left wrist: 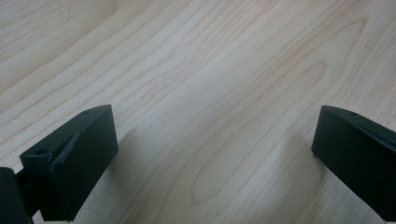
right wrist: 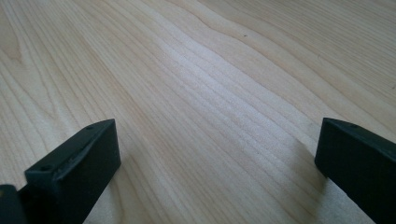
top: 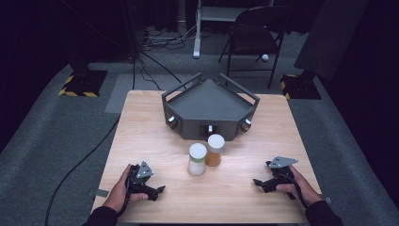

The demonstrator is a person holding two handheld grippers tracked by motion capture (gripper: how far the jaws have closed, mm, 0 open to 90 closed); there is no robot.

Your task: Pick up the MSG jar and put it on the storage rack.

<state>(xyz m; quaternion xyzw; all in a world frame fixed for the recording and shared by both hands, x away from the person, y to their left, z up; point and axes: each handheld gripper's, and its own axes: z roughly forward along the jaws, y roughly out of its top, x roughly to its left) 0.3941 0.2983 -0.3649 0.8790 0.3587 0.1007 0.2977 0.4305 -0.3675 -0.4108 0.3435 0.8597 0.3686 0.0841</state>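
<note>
Two small jars stand side by side in the middle of the wooden table (top: 141,117). The nearer jar (top: 197,159) holds something white and has a white lid. Just behind it to the right, a jar (top: 215,150) of orange-brown contents carries a cream lid. My left gripper (top: 157,190) rests low at the front left, held by a hand, jaws pointing right and open with nothing between them. Over bare wood my left gripper (left wrist: 215,154) has its jaws far apart. At the front right my right gripper (top: 259,182) points left, open. My right gripper (right wrist: 217,158) likewise has only wood between its jaws.
A dark grey five-sided tray (top: 209,107) with raised rails and several knobs on its front stands at the table's far middle. Beyond the table are a folding chair (top: 254,35), floor cables and yellow-black striped stand bases (top: 80,84).
</note>
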